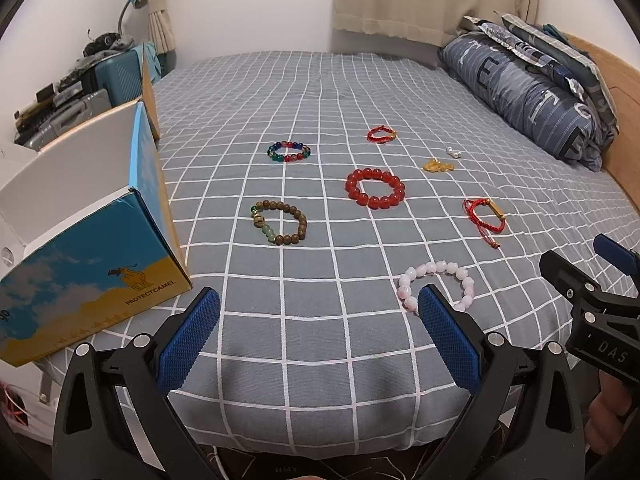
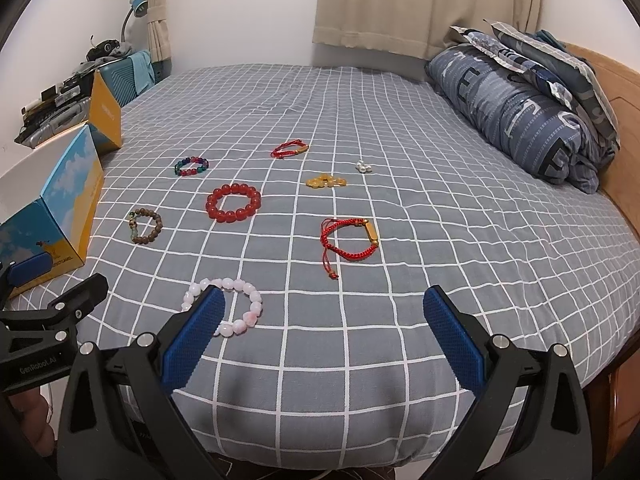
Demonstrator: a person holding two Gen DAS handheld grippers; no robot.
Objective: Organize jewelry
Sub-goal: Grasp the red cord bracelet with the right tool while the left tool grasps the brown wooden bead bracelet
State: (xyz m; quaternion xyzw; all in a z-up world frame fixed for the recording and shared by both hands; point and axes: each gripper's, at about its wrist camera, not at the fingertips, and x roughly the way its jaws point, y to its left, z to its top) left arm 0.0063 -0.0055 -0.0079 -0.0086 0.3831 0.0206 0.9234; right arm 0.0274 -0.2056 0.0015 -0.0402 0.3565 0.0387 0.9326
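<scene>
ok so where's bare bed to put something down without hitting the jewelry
Free: the far stretch beyond the multicolour bracelet, up to the curtain, and the right side between the red cord bracelet and pillow. Crowded: mid-bed around the red bead bracelet.

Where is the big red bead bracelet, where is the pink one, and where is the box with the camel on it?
big red bead bracelet (image 2: pixel 233 203): right wrist view, on a bead at its right side.
pink bracelet (image 1: pixel 436 267): left wrist view, on a far-side bead.
camel box (image 1: pixel 100 276): left wrist view, on its printed front face.
</scene>
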